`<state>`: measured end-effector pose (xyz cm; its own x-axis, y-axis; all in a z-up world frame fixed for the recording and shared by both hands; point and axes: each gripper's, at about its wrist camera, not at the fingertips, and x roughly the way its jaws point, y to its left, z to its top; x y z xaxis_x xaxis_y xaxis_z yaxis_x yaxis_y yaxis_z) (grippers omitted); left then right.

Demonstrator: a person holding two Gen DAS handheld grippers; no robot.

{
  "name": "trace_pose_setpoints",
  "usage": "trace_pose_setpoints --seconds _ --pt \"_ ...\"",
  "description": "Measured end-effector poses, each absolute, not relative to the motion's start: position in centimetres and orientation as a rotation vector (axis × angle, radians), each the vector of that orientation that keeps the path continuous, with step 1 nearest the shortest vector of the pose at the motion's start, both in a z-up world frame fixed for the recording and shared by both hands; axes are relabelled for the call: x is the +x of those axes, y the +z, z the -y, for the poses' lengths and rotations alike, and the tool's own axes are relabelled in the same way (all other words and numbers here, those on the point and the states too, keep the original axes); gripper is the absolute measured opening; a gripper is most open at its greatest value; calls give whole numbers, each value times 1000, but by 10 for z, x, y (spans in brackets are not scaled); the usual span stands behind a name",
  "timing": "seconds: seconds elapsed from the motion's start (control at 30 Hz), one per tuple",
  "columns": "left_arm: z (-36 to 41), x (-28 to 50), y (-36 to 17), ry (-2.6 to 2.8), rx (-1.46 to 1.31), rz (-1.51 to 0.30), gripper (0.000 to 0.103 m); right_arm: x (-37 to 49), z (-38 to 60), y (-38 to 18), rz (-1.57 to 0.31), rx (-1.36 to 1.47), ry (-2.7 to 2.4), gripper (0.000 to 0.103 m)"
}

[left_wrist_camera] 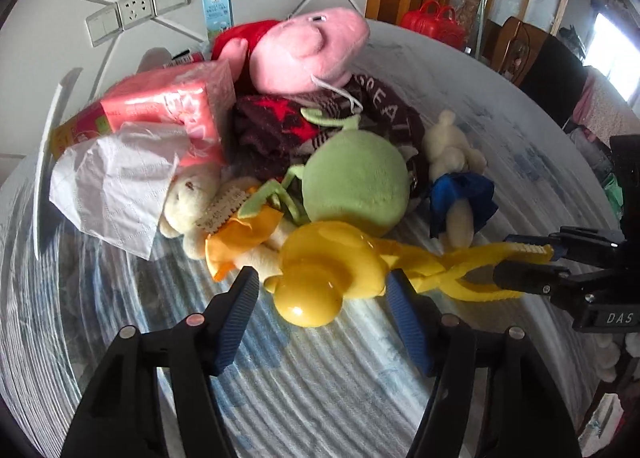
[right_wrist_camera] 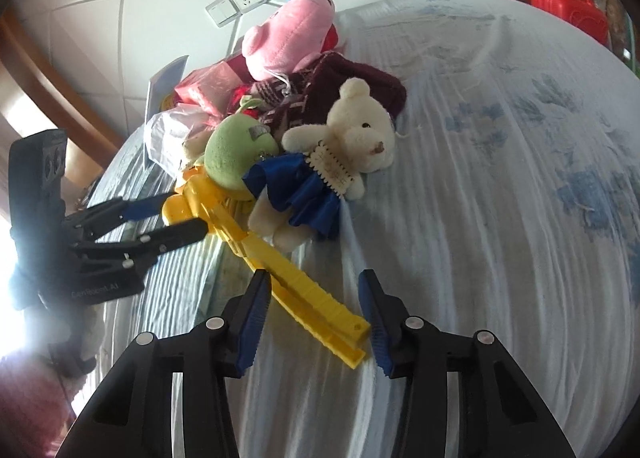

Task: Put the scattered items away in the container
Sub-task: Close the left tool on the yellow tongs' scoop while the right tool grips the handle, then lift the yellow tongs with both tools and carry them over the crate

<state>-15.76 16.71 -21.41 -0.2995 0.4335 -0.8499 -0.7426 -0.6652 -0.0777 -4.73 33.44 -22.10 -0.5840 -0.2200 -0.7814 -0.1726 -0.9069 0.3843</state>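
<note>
A yellow duck-shaped clamp toy (left_wrist_camera: 328, 270) lies on the pale blue cloth, its long handles (right_wrist_camera: 304, 290) pointing away from the pile. My left gripper (left_wrist_camera: 322, 282) is open and straddles the duck's head; it also shows in the right wrist view (right_wrist_camera: 176, 218). My right gripper (right_wrist_camera: 314, 278) is open around the handle ends and shows at the right of the left wrist view (left_wrist_camera: 520, 260). Behind lie a green plush (left_wrist_camera: 356, 178), a white bear in a blue dress (right_wrist_camera: 352, 146), a cream bear in orange (left_wrist_camera: 192, 202) and a pink pig plush (left_wrist_camera: 308, 50).
A pink tissue pack (left_wrist_camera: 172, 106) with a loose white tissue (left_wrist_camera: 108, 186) and a maroon knit piece (left_wrist_camera: 280, 130) sit in the pile near the tiled wall with sockets (left_wrist_camera: 136, 10). A red plastic case (right_wrist_camera: 568, 2) stands at the far edge. Bare cloth (right_wrist_camera: 520, 218) stretches to the right.
</note>
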Motion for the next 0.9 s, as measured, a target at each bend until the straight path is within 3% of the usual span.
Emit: trace_pose_setpoints --seconds 0.13,0.23,0.3,0.4,0.6,0.67,0.9 --pt "-149 -164 -213 2040 -1184 -342 65 -49 -334 -221 661 1410 -2679 41" --pt "-143 -171 -213 2043 -1183 -320 47 -49 -334 -222 653 1422 -2684 33" --pt "-146 -170 -217 2025 -1193 -331 47 -50 -334 -224 661 1438 -2683 32" --pt "-152 -172 -228 1998 -1241 -321 37 -51 -333 -226 655 1438 -2676 29" --pt "-145 -171 -210 2076 -1149 -265 37 -51 -335 -223 677 1398 -2697 29" --pt "-147 -173 -210 2075 -1145 -284 37 -50 -338 -219 685 1367 -2714 39" --pt "-152 -177 -213 2093 -1127 -268 37 -60 -336 -208 681 1280 -2702 38"
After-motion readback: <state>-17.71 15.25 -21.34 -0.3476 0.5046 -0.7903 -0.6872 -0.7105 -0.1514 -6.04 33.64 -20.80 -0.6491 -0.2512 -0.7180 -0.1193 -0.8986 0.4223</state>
